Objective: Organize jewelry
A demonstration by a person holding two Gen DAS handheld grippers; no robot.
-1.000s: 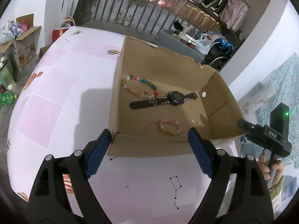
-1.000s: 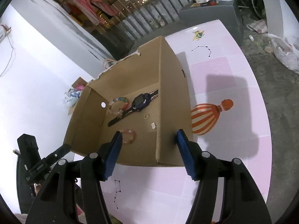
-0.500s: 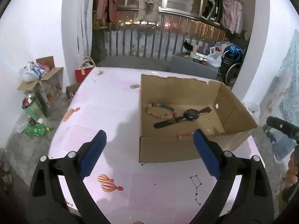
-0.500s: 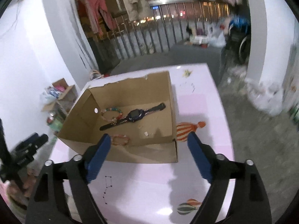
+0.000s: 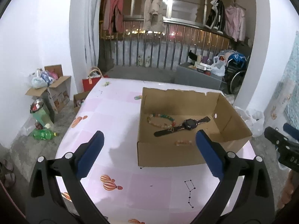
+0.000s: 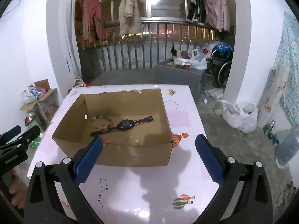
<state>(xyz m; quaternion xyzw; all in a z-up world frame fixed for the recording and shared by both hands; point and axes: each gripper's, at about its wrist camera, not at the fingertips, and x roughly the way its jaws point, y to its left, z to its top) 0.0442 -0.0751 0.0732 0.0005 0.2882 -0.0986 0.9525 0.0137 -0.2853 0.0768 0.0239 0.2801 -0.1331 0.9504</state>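
1. Cardboard is the main thing in front of you: an open cardboard box (image 5: 188, 155) sits on the pink table (image 5: 119, 115), and its near wall stands between both grippers and the jewelry inside.
2. Your left gripper (image 5: 149, 154) is spread wide with nothing between its blue pads; its jaws have just been opening. It hangs over the table in front of the box's near left corner, not touching it.
3. Your right gripper (image 6: 149, 154) is the same deal, jaws just opened right out and holding nothing, hovering in front of the box's near wall.
4. Inside the box, a multicolour bead bracelet (image 5: 161, 120) lies toward the back left, with green, red and pale beads in a loose loop.
5. A black watch (image 5: 184, 126) lies stretched flat across the middle of the box floor, strap ends pointing diagonally, one end just beside the bead bracelet.
6. A smaller orange-pink bracelet (image 5: 184, 142) sits close behind the near wall, so you only see its top edge over the cardboard. From the right wrist view a few tiny pale bits lie on the floor near it, too small to tell what they are.
7. Around you: a balcony railing (image 6: 149, 43) with clothes hung above it, an open carton (image 5: 56, 91) and a green bottle (image 5: 44, 134) on the floor left of the table, and a wheelchair (image 6: 222, 69) at the back right.
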